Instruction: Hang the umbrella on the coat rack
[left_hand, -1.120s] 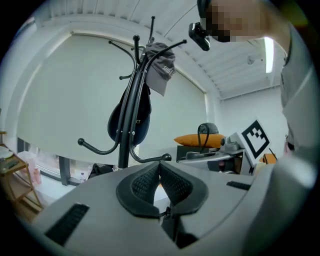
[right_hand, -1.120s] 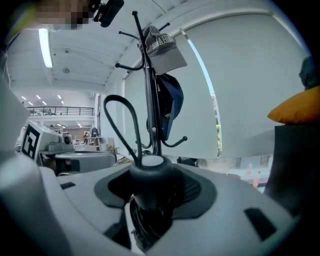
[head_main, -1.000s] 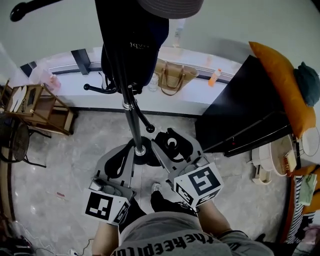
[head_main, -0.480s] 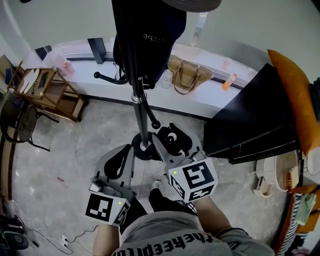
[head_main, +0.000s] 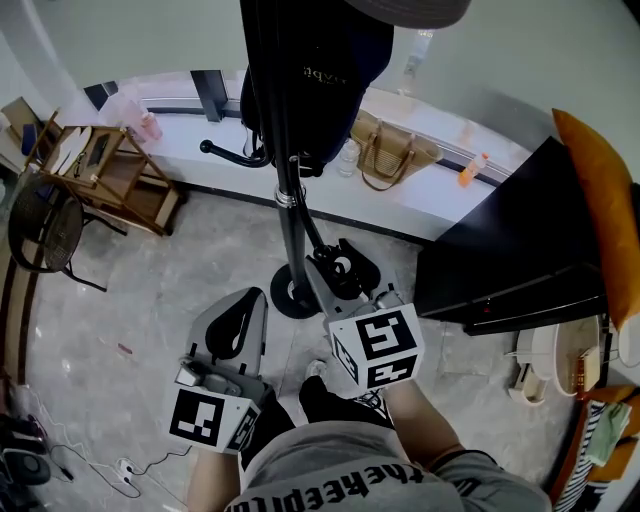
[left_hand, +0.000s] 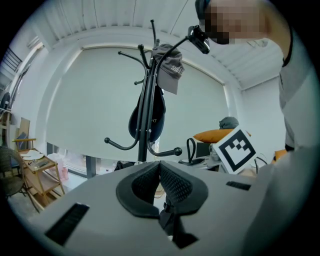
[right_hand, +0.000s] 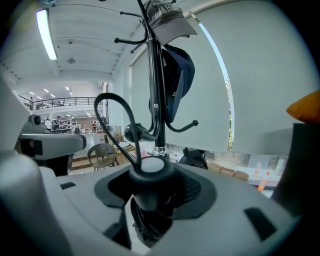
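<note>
The black coat rack stands just ahead of me, with a dark bag and a grey cap hung at its top. My right gripper is shut on the folded black umbrella, close beside the rack's pole near its base. In the right gripper view the umbrella's white-capped handle sits between the jaws, and its cord loop arches up toward a lower hook. My left gripper hangs lower left, shut and empty; its pads meet in front of the rack.
A wooden rack and a dark round chair stand at the left. A straw bag and an orange bottle sit on the window ledge. A black cabinet with an orange cushion fills the right side.
My right gripper with the umbrella has moved up and left, nearer the rack's pole. The head view has shifted right. The left gripper has hardly moved.
</note>
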